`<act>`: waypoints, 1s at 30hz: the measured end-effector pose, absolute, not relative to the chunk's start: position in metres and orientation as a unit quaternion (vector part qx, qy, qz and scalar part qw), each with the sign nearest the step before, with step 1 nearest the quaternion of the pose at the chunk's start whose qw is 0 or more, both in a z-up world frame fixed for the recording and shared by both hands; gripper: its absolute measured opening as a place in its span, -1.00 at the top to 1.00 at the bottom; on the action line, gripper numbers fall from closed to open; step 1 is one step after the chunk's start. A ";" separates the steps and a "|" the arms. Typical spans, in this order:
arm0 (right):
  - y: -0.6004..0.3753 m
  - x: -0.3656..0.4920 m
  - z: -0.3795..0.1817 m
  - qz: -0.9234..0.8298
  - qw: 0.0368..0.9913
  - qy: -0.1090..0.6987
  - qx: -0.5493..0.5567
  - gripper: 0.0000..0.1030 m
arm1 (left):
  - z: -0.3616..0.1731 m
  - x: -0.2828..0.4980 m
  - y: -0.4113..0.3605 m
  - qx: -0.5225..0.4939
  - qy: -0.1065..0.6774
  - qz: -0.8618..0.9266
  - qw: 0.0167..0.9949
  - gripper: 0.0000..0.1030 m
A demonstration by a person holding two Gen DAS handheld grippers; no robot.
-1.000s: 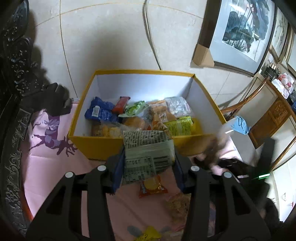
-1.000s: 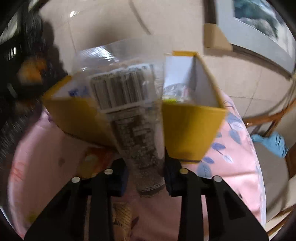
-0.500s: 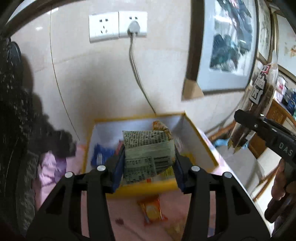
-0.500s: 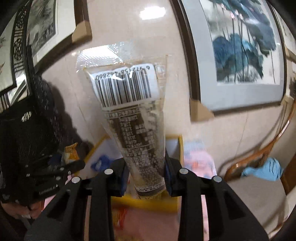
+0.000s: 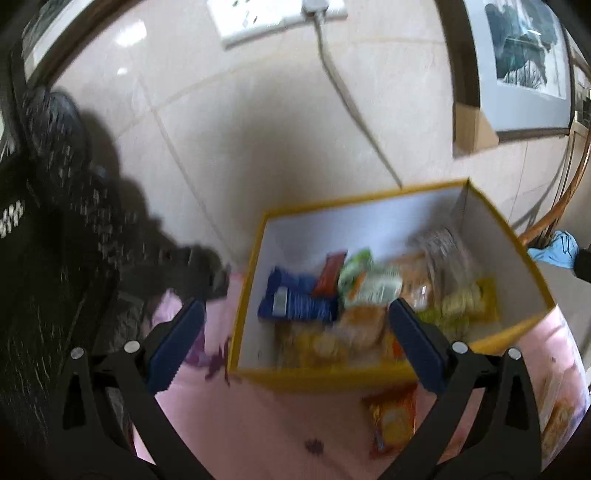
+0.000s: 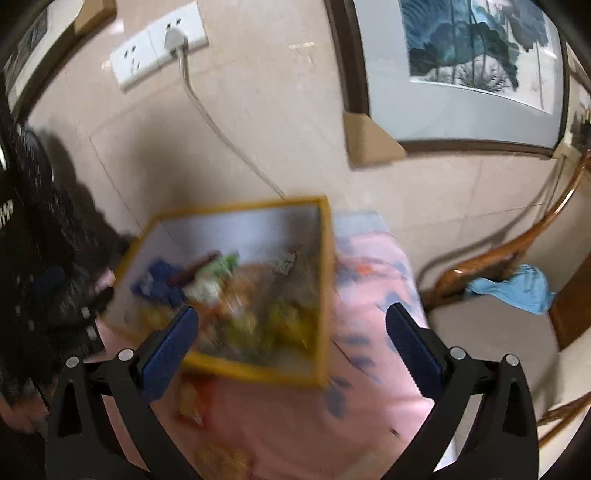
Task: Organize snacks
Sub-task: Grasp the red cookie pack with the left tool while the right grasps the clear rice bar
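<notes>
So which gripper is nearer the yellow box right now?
Left, marginally. The left gripper hangs open over the yellow box at its near wall; the right gripper is open above its near-right corner.

no readable text, printing on the snack packets (image 5: 373, 295) in the yellow box (image 5: 436, 369) blurred, nothing legible elsewhere

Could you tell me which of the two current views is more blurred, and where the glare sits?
Right wrist view: heavy motion blur smears the yellow box and its snacks. Left wrist view: milder blur, the blue packet readable as a shape; glare spots on the wall tiles upper left.
</notes>
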State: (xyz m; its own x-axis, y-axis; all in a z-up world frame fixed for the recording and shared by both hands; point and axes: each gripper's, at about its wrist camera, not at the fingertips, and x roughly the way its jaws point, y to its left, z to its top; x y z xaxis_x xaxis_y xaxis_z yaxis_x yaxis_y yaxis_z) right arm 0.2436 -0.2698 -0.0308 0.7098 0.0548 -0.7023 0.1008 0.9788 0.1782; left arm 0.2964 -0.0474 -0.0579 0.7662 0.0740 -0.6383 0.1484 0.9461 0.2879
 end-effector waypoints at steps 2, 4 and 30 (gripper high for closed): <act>-0.276 0.223 -0.043 -0.025 0.911 0.401 0.088 -0.97 | -0.071 0.283 -0.033 0.150 0.365 -0.015 0.918 -0.96; -0.279 0.203 -0.074 -0.046 0.893 0.441 0.076 -0.97 | -0.090 0.272 -0.023 0.143 0.397 -0.019 0.906 -0.96; -0.259 0.146 -0.200 -0.174 0.866 0.459 0.092 -0.18 | -0.224 0.254 -0.081 0.147 0.503 -0.140 0.840 0.01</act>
